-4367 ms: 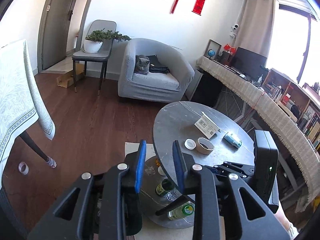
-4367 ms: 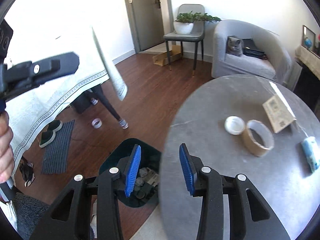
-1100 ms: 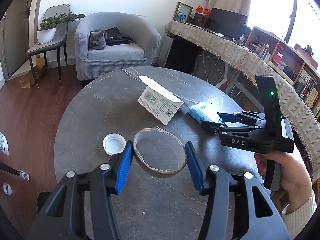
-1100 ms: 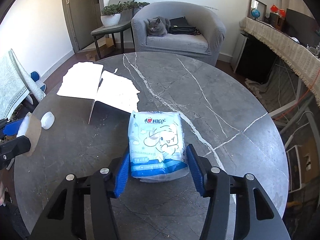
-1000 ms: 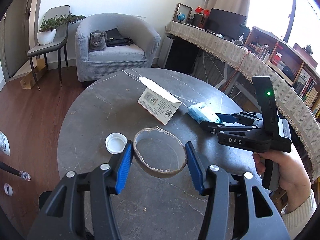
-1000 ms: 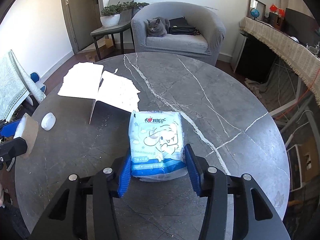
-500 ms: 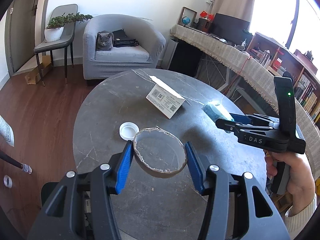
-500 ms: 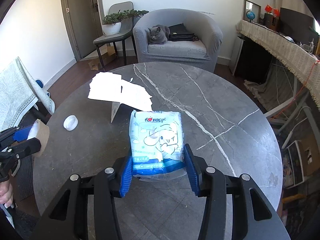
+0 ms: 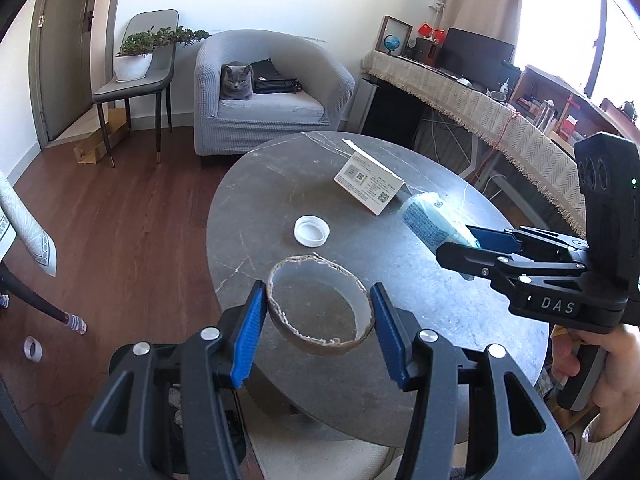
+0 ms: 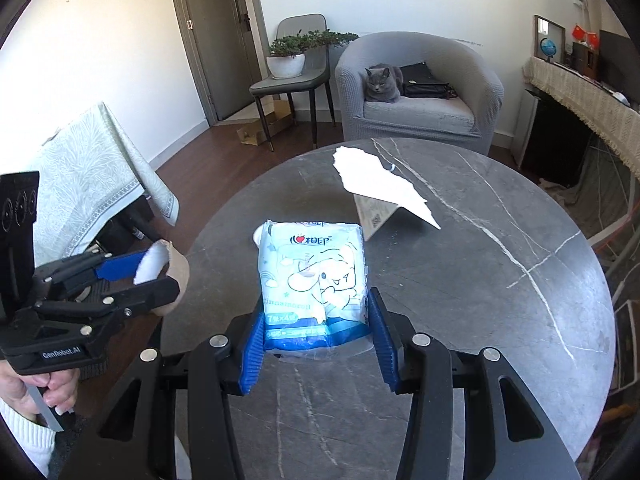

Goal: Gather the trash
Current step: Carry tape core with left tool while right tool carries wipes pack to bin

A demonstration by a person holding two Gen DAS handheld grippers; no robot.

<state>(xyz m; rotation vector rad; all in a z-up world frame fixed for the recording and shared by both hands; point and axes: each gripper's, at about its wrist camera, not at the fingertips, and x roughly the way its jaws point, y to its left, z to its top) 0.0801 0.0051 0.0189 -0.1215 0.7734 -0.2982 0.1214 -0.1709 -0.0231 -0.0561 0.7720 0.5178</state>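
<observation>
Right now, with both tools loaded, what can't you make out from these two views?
- Trash bin: left wrist view, almost wholly hidden beneath the left tool and its cardboard ring.
- White cap: right wrist view, hidden behind the tissue pack.
- Folded card print: too small to read.
- Floor ring: too small to identify.

Table: grey stone-look top, white veins, smooth, dull sheen.
Tape core: brown cardboard, matt, ragged fuzzy rim.
Tissue pack: thin plastic film, glossy, crinkled.
Cap: white plastic, smooth.
Folded card: white paper, matt, torn edge.
Armchair: grey ribbed cloth.
Floor: dark wood, slight gloss.
Gripper pads: blue, ridged; arms matt black plastic.
</observation>
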